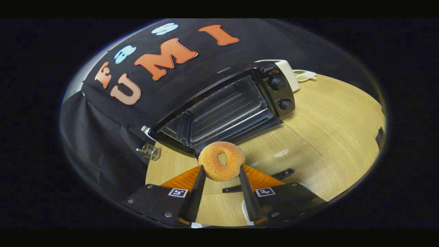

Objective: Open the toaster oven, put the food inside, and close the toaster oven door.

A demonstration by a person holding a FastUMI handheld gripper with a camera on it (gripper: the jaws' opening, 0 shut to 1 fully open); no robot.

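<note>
I had the tongs [222,171] clenched on the doughnut [222,161], one finger pressing each side, so the sugared ring stood upright between the tips and clear of the desk [336,137]. The toaster oven [223,109] sat toward the far edge of the desk against the booth wall, its glass door [274,151] already dropped flat toward me, and the doughnut hung just short of the open mouth, above the lowered door. I judged the opening done and the loading in hand. To do it well I needed to carry the doughnut level over the door, go deep enough that it landed on the wire rack [226,113] rather than the sill, then release and draw straight back without dragging it. The door's handle [257,181] lay close under the fingers and could catch them. A small wire object [150,151] stood by the oven's left corner, and a white dish [304,75] beyond its right side, both out of the path.
</note>
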